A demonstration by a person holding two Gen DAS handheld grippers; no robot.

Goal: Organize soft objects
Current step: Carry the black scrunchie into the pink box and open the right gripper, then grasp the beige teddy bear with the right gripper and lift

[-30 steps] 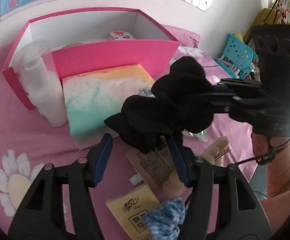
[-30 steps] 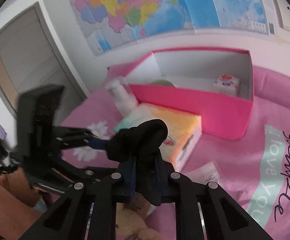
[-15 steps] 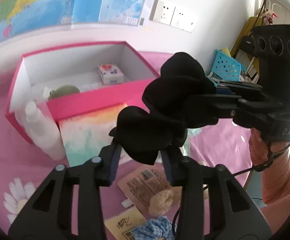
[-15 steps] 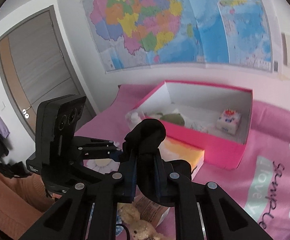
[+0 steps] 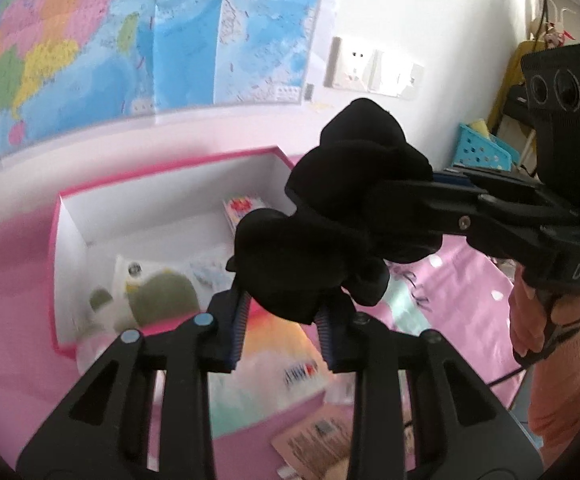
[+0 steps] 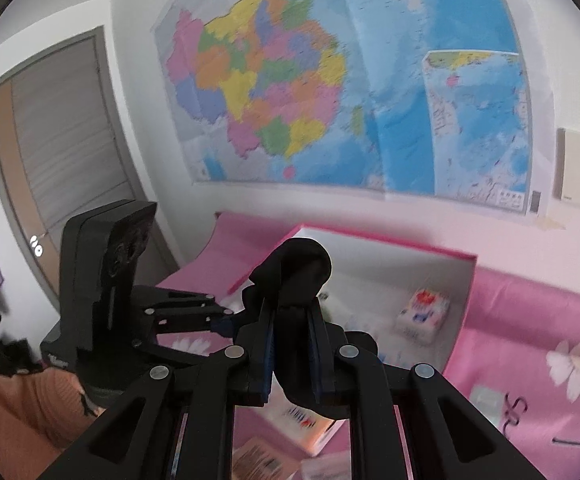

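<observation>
A: In the left wrist view, what has the left gripper [image 5: 282, 330] got?

B: Its jaws are pressed onto the lower lobe of a black fabric scrunchie [image 5: 330, 248], held in the air above the pink box [image 5: 56, 280]. The right gripper [image 5: 438, 188] reaches in from the right and pinches the upper part of the same scrunchie. Inside the box lie a green-and-white soft toy [image 5: 158, 296] and a small tissue pack [image 5: 244, 210]. In front of the box sits a pastel package [image 5: 274, 356], with a brown packet [image 5: 318, 444] nearer the camera, all on the pink bedspread [image 5: 6, 300]. A map [image 5: 130, 40] hangs on the wall.

A: And from the right wrist view?

B: The right gripper [image 6: 292, 354] is clamped on the black scrunchie [image 6: 294, 276], which bulges up above its fingertips. The left gripper [image 6: 226, 322] comes from the left, its tips at the scrunchie's left edge. Behind, the box [image 6: 462, 320] stands open with the tissue pack [image 6: 422, 314] inside. An orange sleeve [image 6: 14, 408] shows at lower left.
</observation>
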